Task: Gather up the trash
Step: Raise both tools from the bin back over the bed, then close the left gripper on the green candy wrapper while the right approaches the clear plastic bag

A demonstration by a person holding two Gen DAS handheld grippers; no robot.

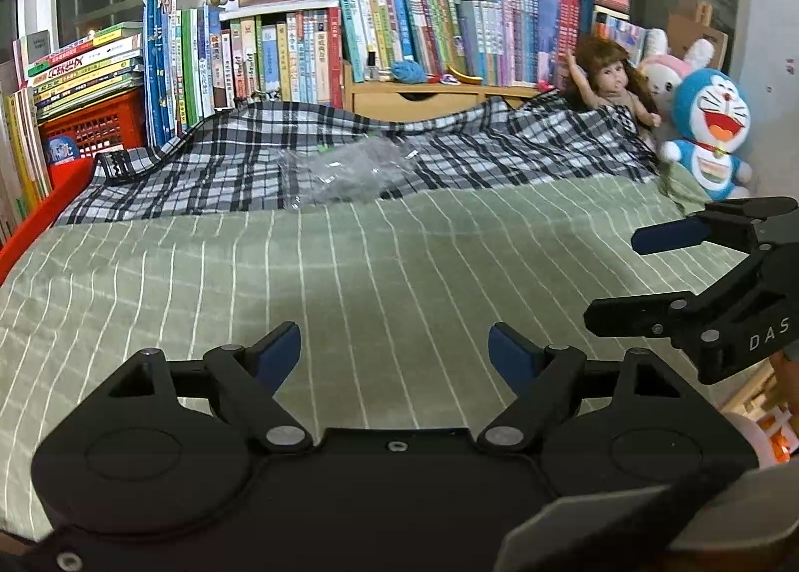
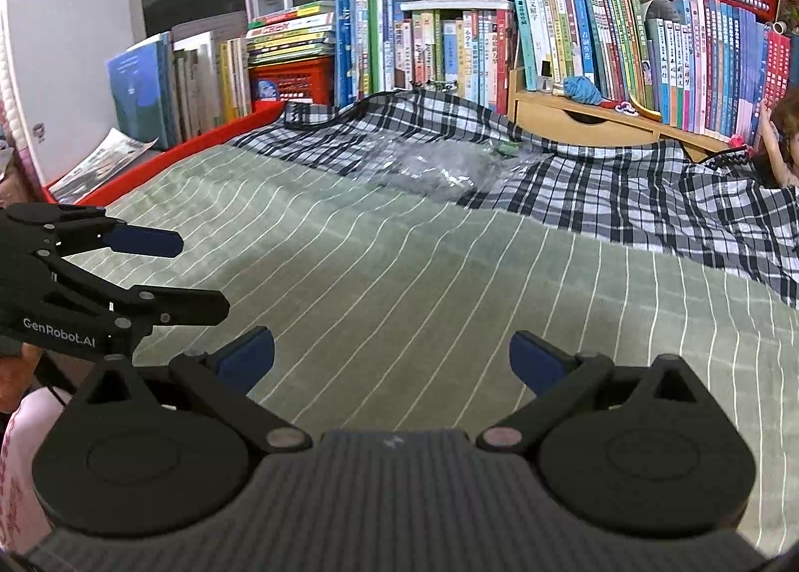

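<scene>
A crumpled clear plastic bag point(image 1: 344, 167) lies on the checked blanket point(image 1: 499, 147) at the far side of the bed; in the right wrist view the same bag point(image 2: 439, 167) sits in the middle distance. My left gripper point(image 1: 394, 352) is open over the green striped sheet point(image 1: 349, 272), well short of the bag, nothing between its fingers. My right gripper point(image 2: 392, 359) is open too, also hovering over the sheet point(image 2: 449, 282). Each gripper shows in the other's view: the right gripper point(image 1: 614, 277) at the right edge, the left gripper point(image 2: 202, 275) at the left edge.
Rows of books point(image 1: 299, 52) and a wooden shelf point(image 1: 414, 95) line the far side of the bed. A doll point(image 1: 614, 82) and a blue plush toy point(image 1: 709, 132) sit at the back right. A red bed rail point(image 2: 175, 157) and a red crate point(image 1: 95, 127) stand at the left.
</scene>
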